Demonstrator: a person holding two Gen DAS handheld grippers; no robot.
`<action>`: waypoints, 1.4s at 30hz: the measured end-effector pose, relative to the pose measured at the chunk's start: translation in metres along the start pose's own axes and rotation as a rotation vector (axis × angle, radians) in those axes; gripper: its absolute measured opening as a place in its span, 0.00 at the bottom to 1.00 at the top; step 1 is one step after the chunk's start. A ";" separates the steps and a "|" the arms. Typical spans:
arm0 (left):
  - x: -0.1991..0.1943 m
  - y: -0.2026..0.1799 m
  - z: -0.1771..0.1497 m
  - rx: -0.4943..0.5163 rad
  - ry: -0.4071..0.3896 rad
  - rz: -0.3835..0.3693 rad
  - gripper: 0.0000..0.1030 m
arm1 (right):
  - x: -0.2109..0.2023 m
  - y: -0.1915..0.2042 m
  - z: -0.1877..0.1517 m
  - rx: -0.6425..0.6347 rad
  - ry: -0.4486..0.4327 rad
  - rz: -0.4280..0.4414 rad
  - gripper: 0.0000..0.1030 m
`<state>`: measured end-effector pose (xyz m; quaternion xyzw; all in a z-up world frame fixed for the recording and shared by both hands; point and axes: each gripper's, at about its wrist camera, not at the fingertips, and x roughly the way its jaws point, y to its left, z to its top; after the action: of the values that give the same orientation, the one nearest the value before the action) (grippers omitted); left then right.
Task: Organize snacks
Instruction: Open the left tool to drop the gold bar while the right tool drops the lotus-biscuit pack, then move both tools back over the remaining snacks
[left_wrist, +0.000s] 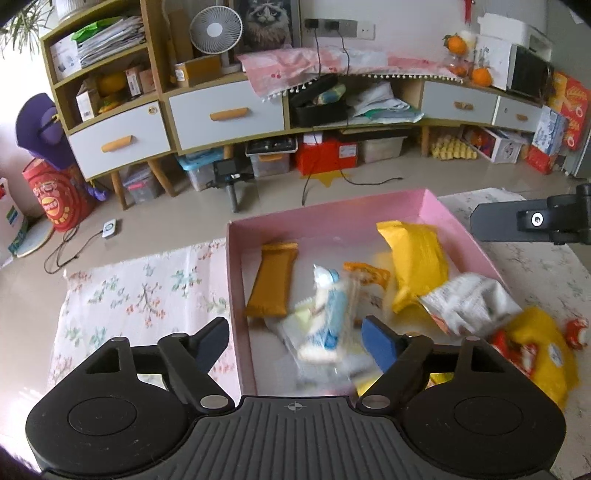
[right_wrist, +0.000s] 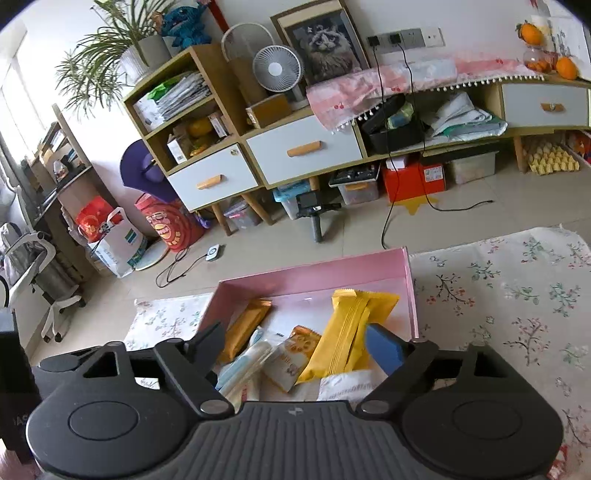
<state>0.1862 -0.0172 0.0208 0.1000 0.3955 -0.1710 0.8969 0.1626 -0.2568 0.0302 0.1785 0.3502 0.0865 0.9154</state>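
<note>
Snacks (left_wrist: 417, 258) lie heaped in the pink box (left_wrist: 236, 295) on the table, more spilling past its near right corner. They look light, crinkly and slippery, contents likely crushable; I'd pinch a sealed end fin. Left gripper (left_wrist: 295, 341) and right gripper (right_wrist: 295, 345) both hang released over the box, holding nothing.

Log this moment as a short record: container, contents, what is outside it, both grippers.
container: pink box on a floral tablecloth
contents: bright yellow packet, mustard packet, orange-and-white packet, blue-and-white packet blurred, white crinkled packet lying across the right rim
outside box: yellow bag with red-wrapped snacks, right of the box
left gripper: open, empty, above the box
right gripper: open, empty, above the box
</note>
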 end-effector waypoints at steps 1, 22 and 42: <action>-0.005 0.000 -0.004 -0.006 0.001 -0.002 0.79 | -0.005 0.002 -0.002 -0.009 -0.002 -0.004 0.67; -0.066 0.008 -0.091 -0.001 -0.002 0.022 0.96 | -0.063 0.009 -0.061 -0.085 0.012 -0.079 0.82; -0.026 0.027 -0.129 0.260 0.016 -0.006 0.96 | -0.039 0.050 -0.130 -0.464 0.095 -0.065 0.82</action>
<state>0.0934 0.0542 -0.0445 0.2158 0.3774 -0.2225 0.8726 0.0447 -0.1869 -0.0164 -0.0523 0.3693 0.1436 0.9167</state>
